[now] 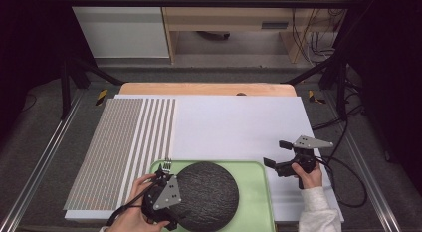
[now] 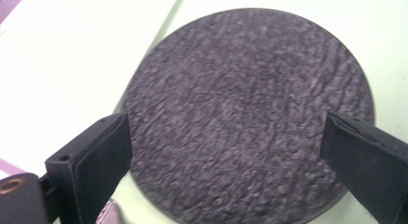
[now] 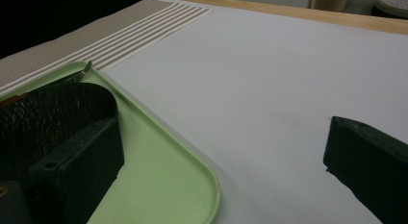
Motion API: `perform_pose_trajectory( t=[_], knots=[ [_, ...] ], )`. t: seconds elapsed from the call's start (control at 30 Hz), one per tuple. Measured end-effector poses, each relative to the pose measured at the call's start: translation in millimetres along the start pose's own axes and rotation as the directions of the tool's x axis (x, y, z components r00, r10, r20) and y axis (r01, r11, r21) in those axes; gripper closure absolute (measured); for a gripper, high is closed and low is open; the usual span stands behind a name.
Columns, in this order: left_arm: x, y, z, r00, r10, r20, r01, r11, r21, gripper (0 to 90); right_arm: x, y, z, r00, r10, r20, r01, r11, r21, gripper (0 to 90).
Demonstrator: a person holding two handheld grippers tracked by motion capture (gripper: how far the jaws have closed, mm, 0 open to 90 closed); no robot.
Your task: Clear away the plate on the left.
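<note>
- Hovering over dark round plate (image 2: pixel 245 113), left claw (image 1: pixel 166 184) wide, gripping nothing.
- Lying flat in green tray (image 1: pixel 251 202), just below that claw; fork (image 1: pixel 166 166) just beyond it.
- Waiting right of tray, right claw (image 1: pixel 278 153) wide, empty.
- Placing seems done; moving away remains.

One dark plate (image 1: pixel 209 192), one green tray (image 1: pixel 256 202), seemingly one fork (image 1: pixel 166 166)
</note>
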State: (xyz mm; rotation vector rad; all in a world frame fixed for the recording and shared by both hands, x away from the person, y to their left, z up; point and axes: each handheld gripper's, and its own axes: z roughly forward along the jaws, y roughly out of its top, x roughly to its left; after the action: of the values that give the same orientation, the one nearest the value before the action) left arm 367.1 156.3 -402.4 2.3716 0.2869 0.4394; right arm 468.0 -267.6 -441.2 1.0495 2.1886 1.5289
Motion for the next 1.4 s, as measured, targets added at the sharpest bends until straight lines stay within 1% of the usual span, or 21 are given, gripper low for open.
perform_pose_trajectory(
  t=[0.17,0.23,0.37,0.4,0.43,0.5,0.53,0.63,0.67,0.7,0.83,0.9,0.93,1.0,1.03,1.07,1.23,1.27,1.3,1.37,1.4],
  knots=[
    [16.1,-9.3,-4.9,0.9976,-0.059,-0.037,0.058,0.9982,-0.016,4.0,0.0,-0.1,0.3,1.0,-0.001,0.001,0.001,1.0,0.003,0.9],
    [28.1,-17.9,-8.6,0.9919,-0.105,-0.071,0.103,0.9942,-0.031,4.0,0.0,-0.1,0.3,1.0,-0.001,0.002,0.001,1.0,0.003,0.9],
    [42.0,-29.9,-13.6,0.9805,-0.177,-0.086,0.172,0.9829,-0.066,3.9,-0.1,-0.2,0.4,1.0,0.0,0.002,0.0,1.0,0.003,0.9],
    [42.0,-29.9,-13.6,0.9805,-0.177,-0.086,0.172,0.9829,-0.066,3.9,-0.1,-0.2,0.4,1.0,0.0,0.002,0.0,1.0,0.003,0.9],
    [48.5,-35.9,-15.5,0.9739,-0.205,-0.097,0.198,0.9772,-0.077,3.9,-0.1,-0.2,0.6,1.0,0.0,0.001,0.0,1.0,0.004,0.9],
    [55.0,-42.6,-17.1,0.967,-0.231,-0.109,0.221,0.9711,-0.089,3.9,-0.1,-0.2,0.6,1.0,0.0,0.002,0.0,1.0,0.005,0.9],
    [55.0,-42.6,-17.1,0.967,-0.231,-0.109,0.221,0.9711,-0.089,3.8,-0.1,-0.2,0.4,1.0,0.0,0.002,0.0,1.0,0.004,0.9],
    [65.6,-55.3,-19.2,0.9515,-0.285,-0.116,0.273,0.9558,-0.109,3.8,-0.2,-0.1,0.2,1.0,0.0,0.002,0.0,1.0,0.005,0.9],
    [65.6,-55.3,-19.2,0.9515,-0.285,-0.116,0.273,0.9558,-0.109,3.8,-0.2,-0.2,0.3,1.0,0.0,0.002,0.0,1.0,0.005,0.9],
    [71.0,-62.9,-21.1,0.9391,-0.321,-0.122,0.307,0.9441,-0.12,3.8,-0.2,-0.2,0.4,1.0,-0.001,0.001,0.001,1.0,0.005,0.9],
    [80.7,-78.5,-25.3,0.9118,-0.386,-0.141,0.365,0.9186,-0.152,3.7,-0.3,-0.2,0.3,1.0,0.0,0.001,0.0,1.0,0.007,0.9],
    [85.3,-86.4,-27.2,0.8952,-0.423,-0.141,0.399,0.9012,-0.169,3.8,-0.2,-0.2,0.5,1.0,0.0,0.001,0.0,1.0,0.007,0.9],
    [85.3,-86.4,-27.2,0.8952,-0.423,-0.141,0.399,0.9012,-0.169,3.7,-0.2,-0.2,0.5,1.0,0.0,0.001,0.0,1.0,0.007,0.9],
    [90.3,-97.5,-29.4,0.8784,-0.452,-0.155,0.424,0.8869,-0.183,3.7,-0.1,-0.4,0.7,1.0,0.001,0.001,-0.001,1.0,0.01,0.9],
    [90.3,-97.5,-29.4,0.8784,-0.452,-0.155,0.424,0.8869,-0.183,3.7,-0.3,-0.5,0.8,1.0,0.0,0.0,0.0,1.0,0.009,0.9],
    [94.1,-106.2,-29.7,0.8654,-0.471,-0.172,0.439,0.8776,-0.192,3.7,-0.3,-0.6,0.8,1.0,0.002,0.0,-0.002,1.0,0.011,0.9],
    [101.8,-123.8,-28.5,0.846,-0.497,-0.192,0.461,0.8632,-0.207,3.7,-1.2,-1.2,0.6,1.0,0.003,0.002,-0.003,1.0,0.015,0.8],
    [103.2,-126.1,-27.9,0.8433,-0.502,-0.191,0.464,0.86,-0.212,3.7,-1.2,-1.3,0.9,1.0,0.003,0.003,-0.003,1.0,0.015,0.8],
    [105.2,-129.0,-27.0,0.8444,-0.5,-0.192,0.461,0.8607,-0.217,3.6,-1.1,-1.4,1.1,1.0,0.003,0.004,-0.003,1.0,0.018,0.9],
    [107.5,-134.2,-25.6,0.8375,-0.51,-0.196,0.472,0.8558,-0.213,3.5,-0.9,-1.7,1.7,1.0,0.003,0.003,-0.003,1.0,0.023,0.9],
    [109.1,-137.1,-24.8,0.8379,-0.507,-0.202,0.467,0.8578,-0.214,3.4,-0.8,-1.7,1.7,1.0,0.004,0.002,-0.004,1.0,0.023,0.9]
  ],
)
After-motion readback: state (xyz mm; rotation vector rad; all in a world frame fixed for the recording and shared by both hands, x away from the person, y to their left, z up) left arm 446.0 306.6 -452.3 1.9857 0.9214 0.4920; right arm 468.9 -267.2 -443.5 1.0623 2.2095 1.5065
